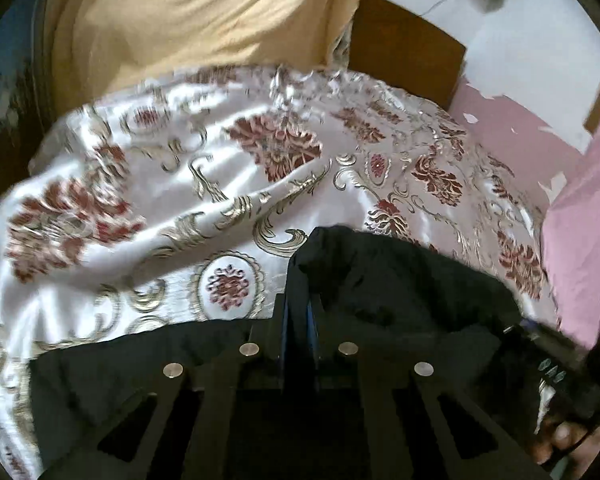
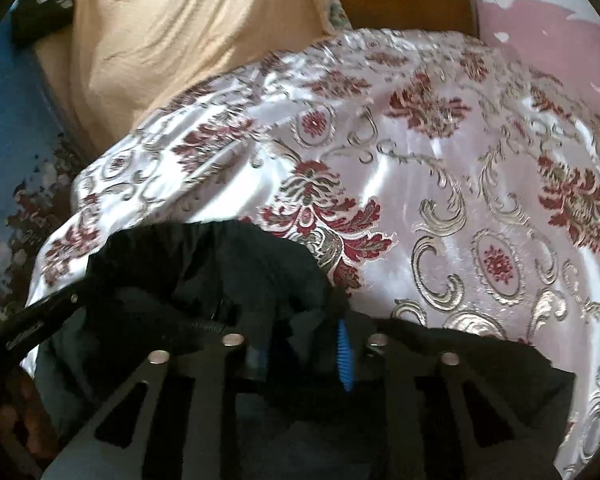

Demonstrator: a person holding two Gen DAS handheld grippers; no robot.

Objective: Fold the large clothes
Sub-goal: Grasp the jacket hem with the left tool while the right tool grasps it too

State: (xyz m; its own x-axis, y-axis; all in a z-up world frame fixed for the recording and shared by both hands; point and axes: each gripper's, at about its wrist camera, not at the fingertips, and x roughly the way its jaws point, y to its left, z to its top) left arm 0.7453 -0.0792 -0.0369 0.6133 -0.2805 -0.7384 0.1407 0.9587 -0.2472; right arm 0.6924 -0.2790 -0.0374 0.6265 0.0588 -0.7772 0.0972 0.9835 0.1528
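A black garment [image 1: 404, 280] lies bunched on a white satin bedspread with red and gold flowers [image 1: 180, 184]. My left gripper [image 1: 300, 312] is shut on a fold of the black garment, its blue pads pressed close together. In the right wrist view the same garment [image 2: 204, 264] is heaped in front of my right gripper [image 2: 304, 344]. Cloth fills the gap between its blue pads [image 2: 345, 356], so it is shut on the garment. The other gripper shows at the left edge [image 2: 32, 320].
A tan cloth or pillow [image 1: 188, 20] lies at the far side of the bed, beside a brown wooden headboard [image 1: 404, 52]. A pink wall [image 1: 520, 136] with peeling paint stands to the right. The bedspread [image 2: 460, 184] spreads wide to the right.
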